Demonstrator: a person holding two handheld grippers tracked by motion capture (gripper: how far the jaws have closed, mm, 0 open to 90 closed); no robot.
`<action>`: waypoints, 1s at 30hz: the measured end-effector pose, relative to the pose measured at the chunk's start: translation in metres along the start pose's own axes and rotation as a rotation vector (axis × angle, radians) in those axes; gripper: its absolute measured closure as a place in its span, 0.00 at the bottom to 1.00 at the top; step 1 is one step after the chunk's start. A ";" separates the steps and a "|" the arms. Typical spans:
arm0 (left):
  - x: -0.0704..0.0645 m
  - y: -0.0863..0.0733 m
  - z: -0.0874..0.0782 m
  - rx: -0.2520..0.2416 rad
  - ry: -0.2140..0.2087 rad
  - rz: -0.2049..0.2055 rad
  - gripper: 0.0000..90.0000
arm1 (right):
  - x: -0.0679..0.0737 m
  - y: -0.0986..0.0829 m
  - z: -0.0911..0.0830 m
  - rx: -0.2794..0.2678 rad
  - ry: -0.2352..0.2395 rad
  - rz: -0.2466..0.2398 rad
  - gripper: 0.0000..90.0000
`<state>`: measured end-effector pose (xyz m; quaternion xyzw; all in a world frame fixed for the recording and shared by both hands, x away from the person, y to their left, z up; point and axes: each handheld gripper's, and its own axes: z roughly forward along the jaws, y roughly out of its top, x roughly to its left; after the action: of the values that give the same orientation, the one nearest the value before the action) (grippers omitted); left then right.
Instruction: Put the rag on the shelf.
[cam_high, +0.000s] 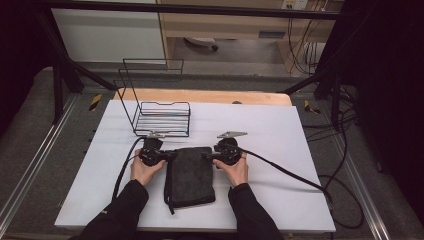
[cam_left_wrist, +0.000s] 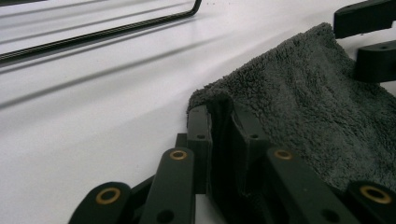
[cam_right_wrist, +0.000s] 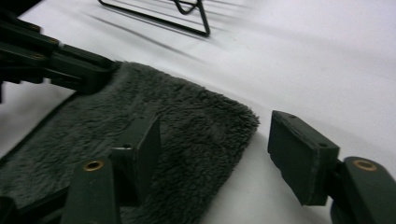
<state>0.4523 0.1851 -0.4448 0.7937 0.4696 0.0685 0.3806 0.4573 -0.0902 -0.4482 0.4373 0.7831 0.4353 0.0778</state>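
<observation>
A dark grey folded towel (cam_high: 190, 175) lies flat in the middle of the white table (cam_high: 280, 150), with a strap along its left edge. My left gripper (cam_high: 173, 155) is at the towel's far left corner, and the left gripper view shows its jaws (cam_left_wrist: 219, 112) shut on that corner of the towel (cam_left_wrist: 303, 107). My right gripper (cam_high: 204, 156) is at the far right corner. It (cam_right_wrist: 210, 140) is open: one jaw rests on the towel (cam_right_wrist: 187, 121), the other stands off its edge above the table.
A black wire rack (cam_high: 160, 117) stands just behind the left gripper, its base rail showing in the gripper views (cam_left_wrist: 102, 32) (cam_right_wrist: 187, 18). Cables trail from both grippers across the table. A wooden board edge (cam_high: 200, 95) lies at the back.
</observation>
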 end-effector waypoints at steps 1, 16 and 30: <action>0.000 0.000 0.000 0.001 0.001 -0.001 0.88 | -0.001 0.000 0.002 0.007 -0.003 0.007 0.44; -0.001 -0.001 0.002 -0.007 0.011 0.035 0.86 | -0.003 -0.002 0.007 0.050 0.014 0.043 0.63; 0.001 0.001 0.002 0.004 -0.004 0.006 0.89 | -0.008 0.002 0.006 0.105 0.056 0.069 0.79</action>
<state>0.4547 0.1845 -0.4460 0.7959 0.4668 0.0670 0.3796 0.4666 -0.0920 -0.4523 0.4552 0.7912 0.4080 0.0176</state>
